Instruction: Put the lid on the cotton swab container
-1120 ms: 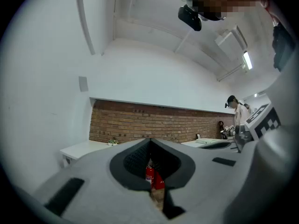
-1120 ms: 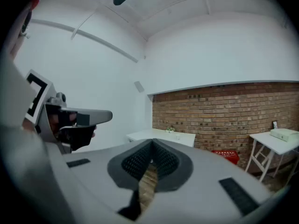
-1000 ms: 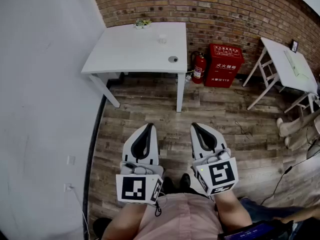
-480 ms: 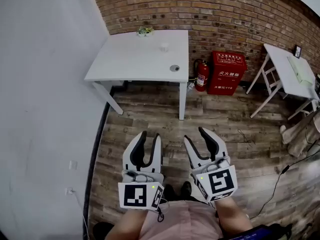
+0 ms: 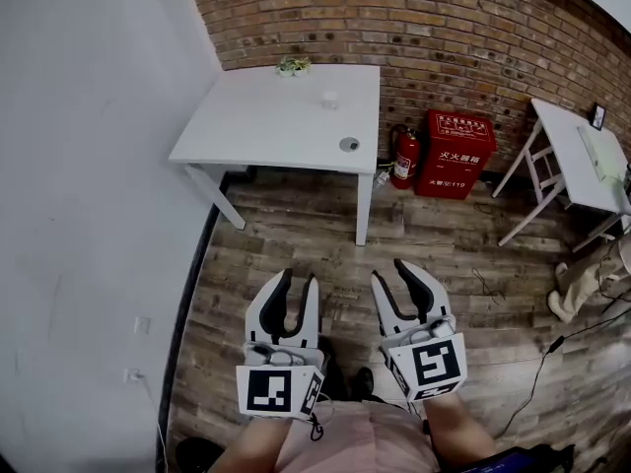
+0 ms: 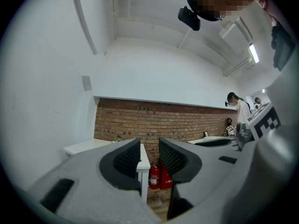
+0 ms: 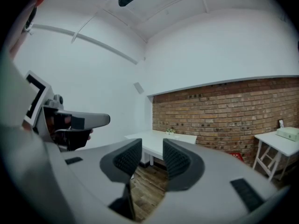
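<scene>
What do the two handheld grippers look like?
Identical: left gripper and right gripper have white curved shells, black ribbed pads inside tapering jaws, and a rear white cube with black square markers. Both pairs of jaws have just been closing slightly, nothing between them.

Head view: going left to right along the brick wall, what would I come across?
White table → red fire extinguisher → red fire-equipment box → second white table.

I see a brick wall [image 5: 444, 28] ahead, a white surface [image 5: 266, 116] against it, a red box [image 5: 456, 153] beside, wood floor [image 5: 296, 235] below.
</scene>
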{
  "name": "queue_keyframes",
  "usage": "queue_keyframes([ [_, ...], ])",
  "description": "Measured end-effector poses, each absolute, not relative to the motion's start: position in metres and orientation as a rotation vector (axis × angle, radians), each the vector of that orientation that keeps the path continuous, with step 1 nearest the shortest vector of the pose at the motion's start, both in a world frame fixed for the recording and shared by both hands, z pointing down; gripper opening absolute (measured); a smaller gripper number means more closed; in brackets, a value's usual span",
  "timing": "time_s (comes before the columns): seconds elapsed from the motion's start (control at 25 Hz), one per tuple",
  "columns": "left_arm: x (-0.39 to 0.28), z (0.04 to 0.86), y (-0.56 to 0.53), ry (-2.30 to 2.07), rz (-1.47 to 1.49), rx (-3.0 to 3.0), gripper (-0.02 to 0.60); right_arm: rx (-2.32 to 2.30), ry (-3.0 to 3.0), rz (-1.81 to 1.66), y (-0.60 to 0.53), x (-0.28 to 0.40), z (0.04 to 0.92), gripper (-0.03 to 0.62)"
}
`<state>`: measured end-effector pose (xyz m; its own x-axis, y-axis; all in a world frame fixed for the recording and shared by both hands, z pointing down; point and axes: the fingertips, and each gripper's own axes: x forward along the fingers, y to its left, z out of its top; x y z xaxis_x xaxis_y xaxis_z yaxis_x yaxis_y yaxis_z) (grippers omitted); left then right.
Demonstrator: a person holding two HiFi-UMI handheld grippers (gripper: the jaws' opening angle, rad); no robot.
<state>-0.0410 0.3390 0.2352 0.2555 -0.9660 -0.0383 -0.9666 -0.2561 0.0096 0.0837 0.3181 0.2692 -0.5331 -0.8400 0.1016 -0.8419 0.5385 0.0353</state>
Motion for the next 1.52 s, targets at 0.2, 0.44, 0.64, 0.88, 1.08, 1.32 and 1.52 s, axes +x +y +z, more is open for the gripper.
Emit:
queue_keyframes([
  [0.2, -0.056, 0.247, 0.303, 1.925, 0.068, -2.484, 0.126, 1.464, -2.648, 0.038, 0.283, 0.073, 0.282, 0.144],
  [0.44, -0.087, 0.262, 0.226, 1.921, 0.072, -2.514, 0.127, 1.47, -2.625, 0.059, 0.209, 0.041, 0.295, 0.144],
  [0.64, -0.117, 0.257, 0.156, 1.885, 0.083, -2.537, 0.126, 1.513, -2.599, 0.057, 0.141, 0.016, 0.291, 0.144],
  [0.88, -0.141, 0.237, 0.093, 1.812, 0.128, -2.551, 0.12, 1.576, -2.585, 0.02, 0.082, -0.007, 0.273, 0.143],
  [1.08, -0.147, 0.237, 0.055, 1.779, 0.138, -2.58, 0.12, 1.612, -2.571, 0.009, 0.049, -0.013, 0.269, 0.141],
  [1.32, -0.139, 0.249, 0.025, 1.741, 0.109, -2.639, 0.118, 1.649, -2.542, 0.033, 0.024, -0.007, 0.275, 0.14],
  [1.52, -0.132, 0.264, 0.0, 1.727, 0.054, -2.675, 0.117, 1.662, -2.527, 0.076, 0.001, -0.002, 0.289, 0.138],
])
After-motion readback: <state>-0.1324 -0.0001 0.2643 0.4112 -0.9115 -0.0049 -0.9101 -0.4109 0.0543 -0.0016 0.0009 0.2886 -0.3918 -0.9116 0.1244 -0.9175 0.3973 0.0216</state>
